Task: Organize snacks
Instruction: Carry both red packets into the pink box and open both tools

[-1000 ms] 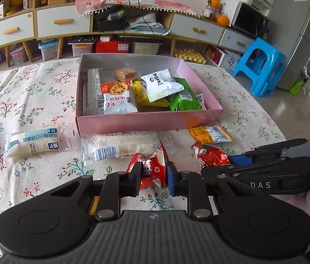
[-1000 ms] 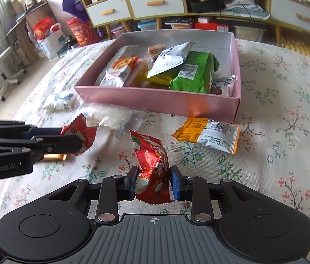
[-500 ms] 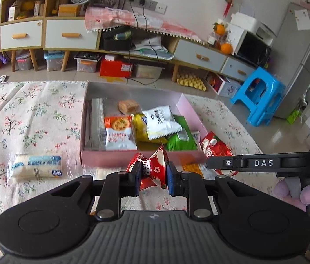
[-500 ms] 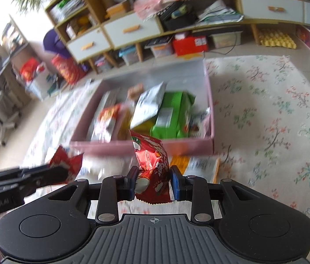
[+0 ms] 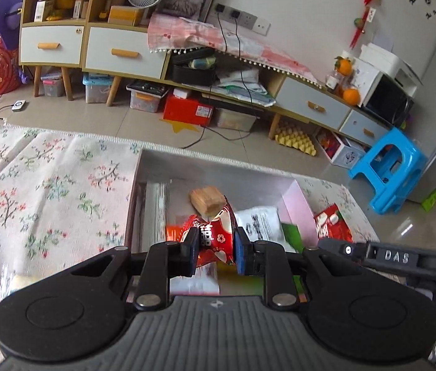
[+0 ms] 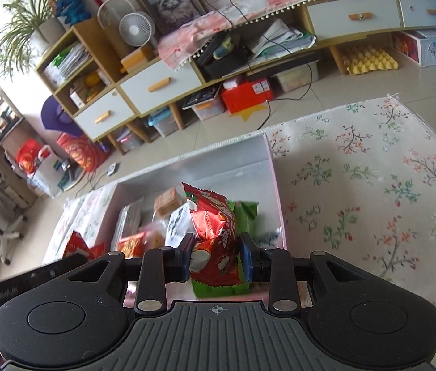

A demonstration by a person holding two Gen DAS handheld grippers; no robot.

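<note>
My left gripper (image 5: 214,249) is shut on a crumpled red snack packet (image 5: 214,238) and hangs above the pink box (image 5: 298,205). Inside the box lie a brown biscuit pack (image 5: 206,198), a white sachet (image 5: 261,223) and a clear wrapped pack (image 5: 155,210). The right gripper (image 6: 216,256) is shut on a second red snack packet (image 6: 214,228), which stands upright over the same pink box (image 6: 275,182). That packet (image 5: 331,224) also shows at the right of the left wrist view, beside the box wall. The left gripper's red packet (image 6: 77,244) shows at lower left in the right wrist view.
The floral tablecloth (image 5: 48,185) (image 6: 372,185) spreads on both sides of the box. A white wrapped roll (image 5: 17,281) lies at the left near the gripper body. Beyond the table are a low cabinet (image 5: 125,52) and a blue stool (image 5: 387,167).
Both grippers have lifted their red packets off the tablecloth and carried them forward to above the pink box. The views have tilted up toward the room.
</note>
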